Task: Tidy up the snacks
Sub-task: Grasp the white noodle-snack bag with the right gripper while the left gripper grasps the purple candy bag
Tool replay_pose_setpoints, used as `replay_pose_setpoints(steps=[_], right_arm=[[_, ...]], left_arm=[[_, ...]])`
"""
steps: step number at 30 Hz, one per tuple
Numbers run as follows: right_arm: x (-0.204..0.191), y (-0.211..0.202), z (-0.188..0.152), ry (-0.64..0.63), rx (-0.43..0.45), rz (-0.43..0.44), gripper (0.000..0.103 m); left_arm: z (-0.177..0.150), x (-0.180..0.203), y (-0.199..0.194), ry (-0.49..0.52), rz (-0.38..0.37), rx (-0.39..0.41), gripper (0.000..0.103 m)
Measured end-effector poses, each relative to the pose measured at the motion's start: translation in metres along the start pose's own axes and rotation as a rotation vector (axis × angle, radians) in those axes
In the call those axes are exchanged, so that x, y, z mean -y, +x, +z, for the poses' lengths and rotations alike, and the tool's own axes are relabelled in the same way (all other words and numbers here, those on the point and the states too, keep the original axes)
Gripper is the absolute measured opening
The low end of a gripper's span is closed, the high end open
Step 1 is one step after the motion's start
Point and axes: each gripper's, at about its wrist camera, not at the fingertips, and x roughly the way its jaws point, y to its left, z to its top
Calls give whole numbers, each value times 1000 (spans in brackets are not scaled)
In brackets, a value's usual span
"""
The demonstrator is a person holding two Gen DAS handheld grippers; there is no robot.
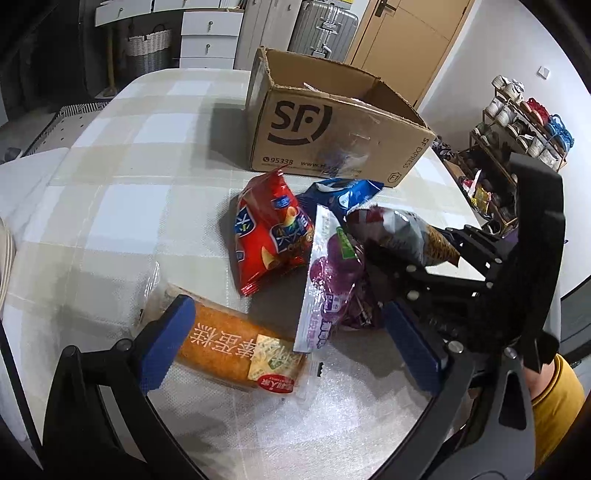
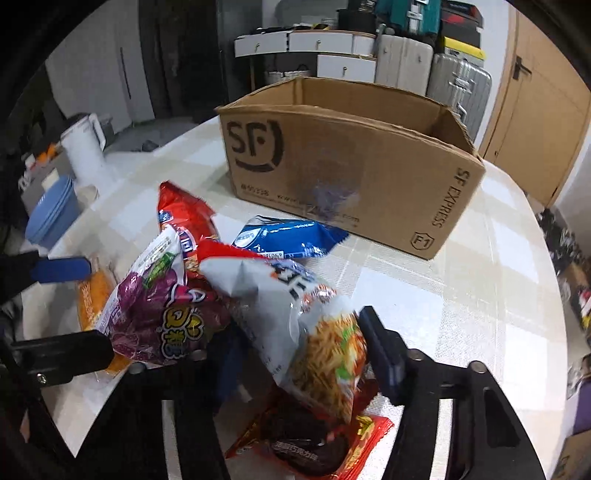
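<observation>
- Where the checked cloth covers the worktop (image 1: 155, 122), a cardboard box (image 1: 332, 136) marked SF stands open at upper centre, with snack packets in a heap just below it.
- In the heap: a red packet (image 1: 269, 236), a blue packet (image 1: 340, 194), a purple packet (image 1: 328, 280), and an orange cake packet (image 1: 236, 347) at lower left.
- The left tongs (image 1: 291, 343) stand wide open, their blue pads either side of the cake packet, not pressing it.
- The right tongs (image 2: 303, 354) are clamped on a white noodle-snack packet (image 2: 295, 314); a red chocolate packet (image 2: 310, 439) lies beneath.
- Behind: white drawers (image 1: 207, 37), a silver suitcase (image 1: 321, 29), a wooden door (image 1: 410, 44), and a shoe rack (image 1: 517, 122) at right.
- A white kettle (image 2: 85, 147) stands upper left in the right-wrist view.
</observation>
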Motion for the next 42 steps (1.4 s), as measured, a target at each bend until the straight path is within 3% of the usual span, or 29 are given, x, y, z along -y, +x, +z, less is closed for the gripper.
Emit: replay_pose_setpoints(steps=[9, 24, 42], right_arm=[[5, -13, -11, 27, 24, 34, 45], [32, -36, -27, 159, 57, 116, 43], [34, -109, -40, 263, 206, 180, 43]], left_arm=[[0, 6, 5, 20, 20, -2, 102], [2, 5, 9, 14, 22, -6, 102], [4, 26, 22, 32, 11, -19, 102]])
